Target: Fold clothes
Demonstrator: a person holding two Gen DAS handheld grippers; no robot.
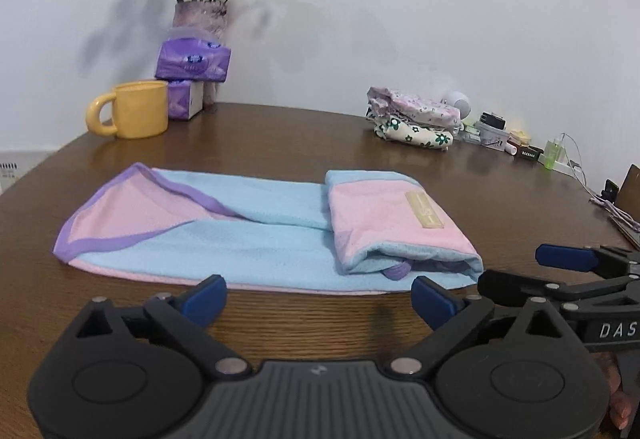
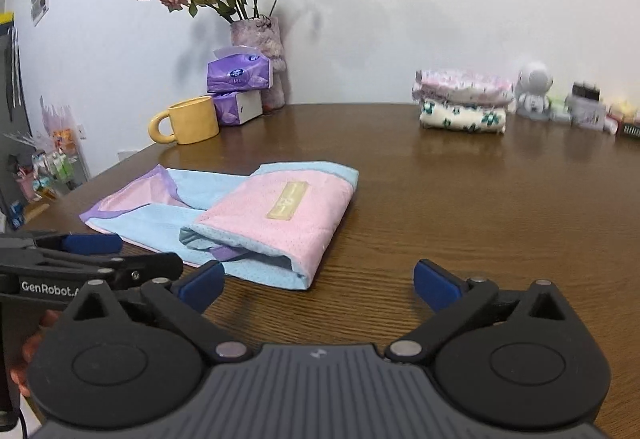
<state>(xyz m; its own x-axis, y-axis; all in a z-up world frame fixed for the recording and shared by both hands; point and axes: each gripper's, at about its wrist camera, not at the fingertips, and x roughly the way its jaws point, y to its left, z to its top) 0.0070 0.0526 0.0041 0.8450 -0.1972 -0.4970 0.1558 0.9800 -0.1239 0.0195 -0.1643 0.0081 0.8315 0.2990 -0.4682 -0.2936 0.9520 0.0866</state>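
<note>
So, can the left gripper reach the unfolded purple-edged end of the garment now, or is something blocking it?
Probably yes. The left gripper is open and empty, just short of the garment's near edge. Only bare table lies between it and the purple-edged end; the yellow mug stands well behind.

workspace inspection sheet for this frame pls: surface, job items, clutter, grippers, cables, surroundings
Surface: brown wood-grain table, no spills seen.
Job's things: pink and light-blue garment with purple trim, right end folded over, left end flat; stack of folded floral clothes at the far edge.
Clutter: yellow ceramic mug; two purple tissue packs, stacked; vase of dried roses; small white figurine; small boxes and bottles along the wall.
Grippers: left gripper open, nothing between its blue pads; right gripper open, empty; both short of the garment.
Cables: thin white cable at the far right.
Surroundings: plain white wall; cluttered shelf at far left.
</note>
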